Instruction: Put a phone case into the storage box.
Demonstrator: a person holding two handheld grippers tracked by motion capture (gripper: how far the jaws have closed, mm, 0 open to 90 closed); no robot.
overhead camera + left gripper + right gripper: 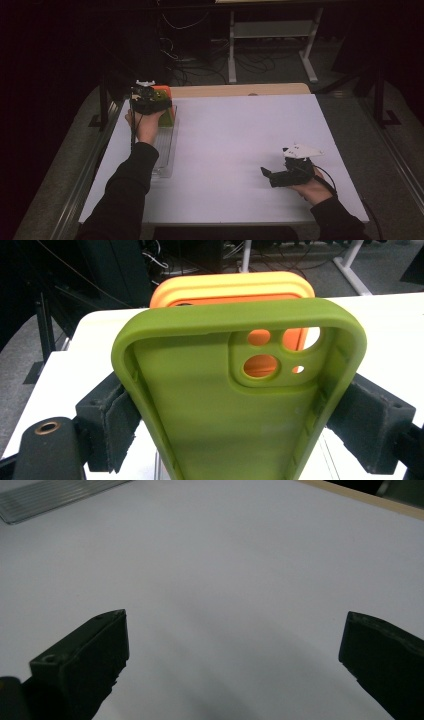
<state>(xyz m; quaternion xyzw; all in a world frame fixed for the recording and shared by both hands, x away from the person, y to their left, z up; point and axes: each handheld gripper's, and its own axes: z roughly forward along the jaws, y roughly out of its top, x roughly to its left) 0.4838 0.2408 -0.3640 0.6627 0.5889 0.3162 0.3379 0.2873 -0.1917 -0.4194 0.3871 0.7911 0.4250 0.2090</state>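
I'm gripping the green phone case (210, 405) in my left gripper (240, 420), its jaws clamping both edges; my right gripper (235, 665) is hanging wide open, empty

We see a white table (235, 150) with a light wooden strip (240, 90) along its far edge. On the dark floor beyond it we make out a tangle of cables (200, 65) and the white legs of a stand (270, 35) with a low shelf. A dark metal frame post (103, 100) stands beside the table's far left corner.
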